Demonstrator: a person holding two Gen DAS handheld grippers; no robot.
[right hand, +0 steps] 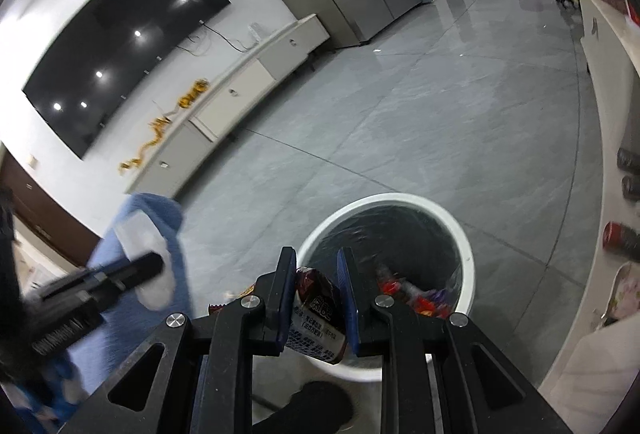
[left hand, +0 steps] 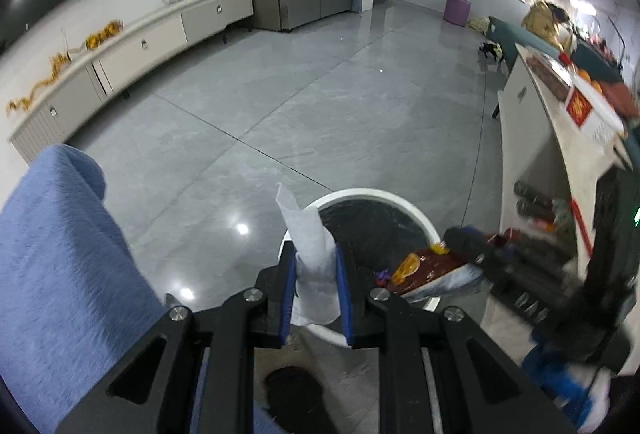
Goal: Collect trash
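A blue cloth (left hand: 60,254) hung just left of the left tongs (left hand: 316,266), and a white cabinet (left hand: 532,138) with cans on its shelf stood close on the right. Between them, on the grey floor (left hand: 320,94), sat a white bin (right hand: 466,254) with a black liner, holding coloured wrappers (right hand: 420,298). The left tongs gripped a crumpled white tissue (left hand: 314,254) above the bin's near rim. The right tongs (right hand: 316,282) were closed on a dark snack packet (right hand: 316,310) over that rim.
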